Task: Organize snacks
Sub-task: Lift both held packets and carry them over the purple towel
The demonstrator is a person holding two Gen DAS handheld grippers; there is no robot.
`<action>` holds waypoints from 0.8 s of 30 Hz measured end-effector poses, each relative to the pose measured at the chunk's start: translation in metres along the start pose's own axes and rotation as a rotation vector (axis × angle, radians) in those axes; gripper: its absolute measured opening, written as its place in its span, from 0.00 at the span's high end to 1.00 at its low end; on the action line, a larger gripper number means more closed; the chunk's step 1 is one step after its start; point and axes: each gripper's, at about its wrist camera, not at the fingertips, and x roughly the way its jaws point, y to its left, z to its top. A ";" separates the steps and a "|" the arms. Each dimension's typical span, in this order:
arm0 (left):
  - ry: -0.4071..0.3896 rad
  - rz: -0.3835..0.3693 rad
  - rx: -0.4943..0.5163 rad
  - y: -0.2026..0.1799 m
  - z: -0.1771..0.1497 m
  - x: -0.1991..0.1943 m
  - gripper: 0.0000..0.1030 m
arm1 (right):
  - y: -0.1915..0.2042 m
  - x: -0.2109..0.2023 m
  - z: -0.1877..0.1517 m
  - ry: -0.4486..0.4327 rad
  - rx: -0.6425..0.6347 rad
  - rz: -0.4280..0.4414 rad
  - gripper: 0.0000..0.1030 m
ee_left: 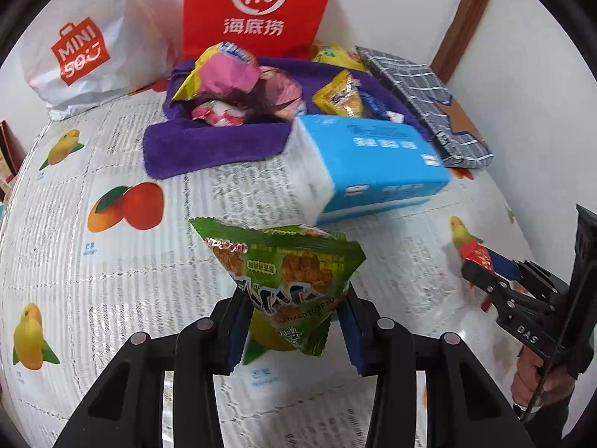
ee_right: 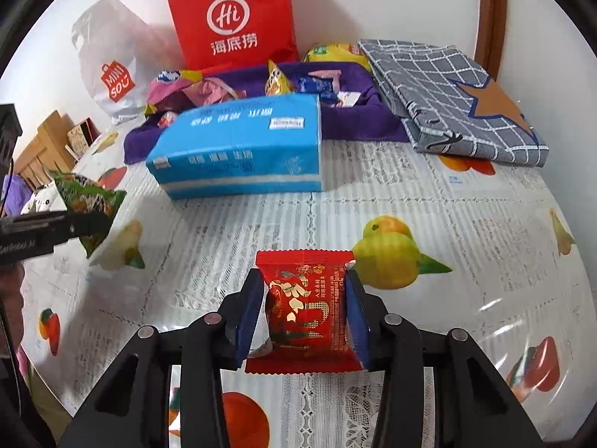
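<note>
Left gripper (ee_left: 294, 321): jaws clamped on green snack packet (ee_left: 287, 272), held clear of tabletop (ee_left: 112, 280). Right gripper (ee_right: 304, 313): jaws pinching red snack packet (ee_right: 306, 306) by its sides, low over tabletop (contact w/ surface unclear). Blue tissue pack (ee_right: 238, 145) sits beyond, in front of purple towel (ee_left: 209, 145) w/ more snacks.

Each camera sits just behind its own gripper's fingers and looks steeply down and forward over the fruit-printed tablecloth (ee_left: 112, 272) toward the back wall. The left wrist view stands left of the right one, each catching the other gripper at its edge. Both share the blue tissue pack (ee_left: 373, 164), purple towel (ee_left: 209, 145) and red bag (ee_right: 231, 18).
</note>
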 end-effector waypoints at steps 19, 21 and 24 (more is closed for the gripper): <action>-0.042 -0.063 0.011 -0.019 0.041 -0.040 0.60 | 0.006 -0.046 0.053 -0.080 0.024 -0.030 0.59; -0.049 -0.066 0.005 -0.018 0.047 -0.043 0.60 | 0.006 -0.050 0.062 -0.096 0.034 -0.033 0.59; -0.054 -0.066 -0.002 -0.016 0.055 -0.046 0.60 | 0.006 -0.051 0.073 -0.109 0.040 -0.043 0.59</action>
